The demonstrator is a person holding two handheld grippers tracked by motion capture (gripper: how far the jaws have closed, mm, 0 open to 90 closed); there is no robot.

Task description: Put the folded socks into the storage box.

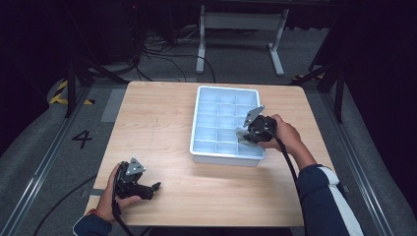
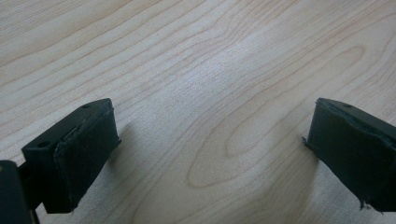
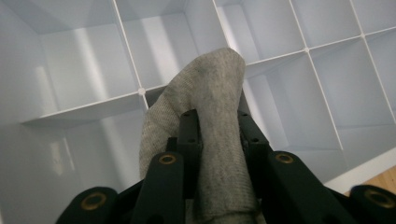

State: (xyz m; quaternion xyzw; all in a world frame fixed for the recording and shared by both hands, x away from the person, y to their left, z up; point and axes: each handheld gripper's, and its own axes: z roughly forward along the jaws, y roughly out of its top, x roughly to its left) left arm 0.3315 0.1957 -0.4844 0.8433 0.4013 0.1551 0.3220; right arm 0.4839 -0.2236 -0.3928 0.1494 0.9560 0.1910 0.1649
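Nearest the high camera we list the left claw [image 1: 156,186], in a hand at the near left part of the tabletop [image 1: 162,118], well apart from the tray [image 1: 198,105] and off its near left corner. We note its jaws released, standing wide with bare wood grain between them in the left gripper view; both pads [image 2: 88,158] are cut off at the picture's lower edge.

Next we enter the right claw [image 3: 219,126], above the tray's near right compartments, clenched on a grey sock [image 3: 212,93]. We see the sock pinched between the two jaws, its rounded end rising past their tips over a crossing of the tray's dividers; its lower part is hidden behind the claw's body. From the high view the sock [image 1: 244,133] is a small grey shape just left of the hand, and we cannot tell whether it touches a divider or the tray floor.

Last we record the white tray itself, divided into square compartments, its near right corner partly covered by the right hand.
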